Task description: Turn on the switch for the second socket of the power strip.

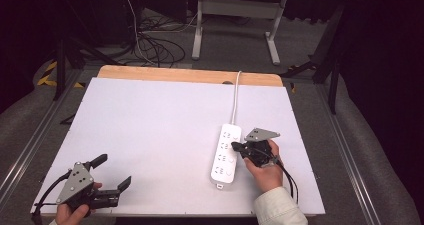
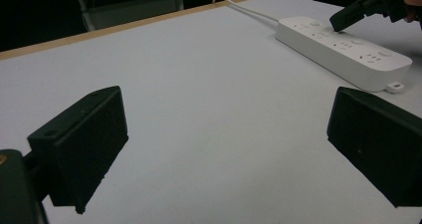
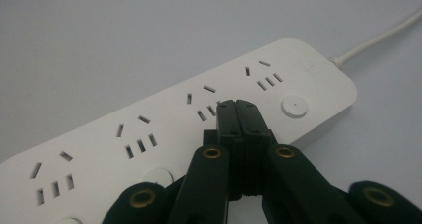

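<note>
My right claw [image 3: 238,104] is squeezed shut, holding nothing, its tip over the power strip [image 1: 226,152], beside a round button [image 3: 293,105]. The strip runs long, away from me. My left claw [image 1: 114,171] is wide open, far off.

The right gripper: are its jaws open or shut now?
Shut. In the right gripper view the jaws of the right gripper meet with no gap, and nothing is between them; their tip is over the white power strip.
</note>
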The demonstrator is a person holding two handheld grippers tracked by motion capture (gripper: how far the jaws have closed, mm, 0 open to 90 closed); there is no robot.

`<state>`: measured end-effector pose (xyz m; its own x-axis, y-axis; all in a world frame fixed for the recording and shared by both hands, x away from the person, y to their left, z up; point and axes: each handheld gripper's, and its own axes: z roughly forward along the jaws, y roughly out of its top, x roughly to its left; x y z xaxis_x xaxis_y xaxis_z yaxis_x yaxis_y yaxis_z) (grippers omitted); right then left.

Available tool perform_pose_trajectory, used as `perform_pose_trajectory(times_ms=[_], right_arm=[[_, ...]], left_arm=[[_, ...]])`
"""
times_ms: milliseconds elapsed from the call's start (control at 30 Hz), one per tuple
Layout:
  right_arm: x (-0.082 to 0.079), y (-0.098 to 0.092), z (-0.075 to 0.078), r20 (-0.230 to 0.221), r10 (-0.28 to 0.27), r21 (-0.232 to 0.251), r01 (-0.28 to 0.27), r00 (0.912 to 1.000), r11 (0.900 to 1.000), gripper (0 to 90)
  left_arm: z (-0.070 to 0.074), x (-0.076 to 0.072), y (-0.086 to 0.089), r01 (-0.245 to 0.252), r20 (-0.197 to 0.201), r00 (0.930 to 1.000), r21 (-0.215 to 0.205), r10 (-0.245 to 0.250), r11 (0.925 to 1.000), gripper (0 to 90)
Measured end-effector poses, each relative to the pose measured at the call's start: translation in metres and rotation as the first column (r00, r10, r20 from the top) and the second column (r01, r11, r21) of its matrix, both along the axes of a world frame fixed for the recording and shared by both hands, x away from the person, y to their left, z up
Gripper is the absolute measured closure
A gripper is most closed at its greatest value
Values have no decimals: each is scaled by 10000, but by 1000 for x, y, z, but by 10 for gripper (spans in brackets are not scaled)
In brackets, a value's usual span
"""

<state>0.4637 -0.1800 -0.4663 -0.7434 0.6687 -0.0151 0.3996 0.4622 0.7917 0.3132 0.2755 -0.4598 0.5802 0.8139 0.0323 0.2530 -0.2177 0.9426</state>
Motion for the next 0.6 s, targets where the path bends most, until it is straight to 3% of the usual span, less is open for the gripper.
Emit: perform_pose_trajectory(times_ms=[600], right_arm=[[-2,2,-2,-5,-250,-25,250,9997,9997,900]], left_arm=[[0,0,-1,3,-17,10000,-7,-3,10000,31]])
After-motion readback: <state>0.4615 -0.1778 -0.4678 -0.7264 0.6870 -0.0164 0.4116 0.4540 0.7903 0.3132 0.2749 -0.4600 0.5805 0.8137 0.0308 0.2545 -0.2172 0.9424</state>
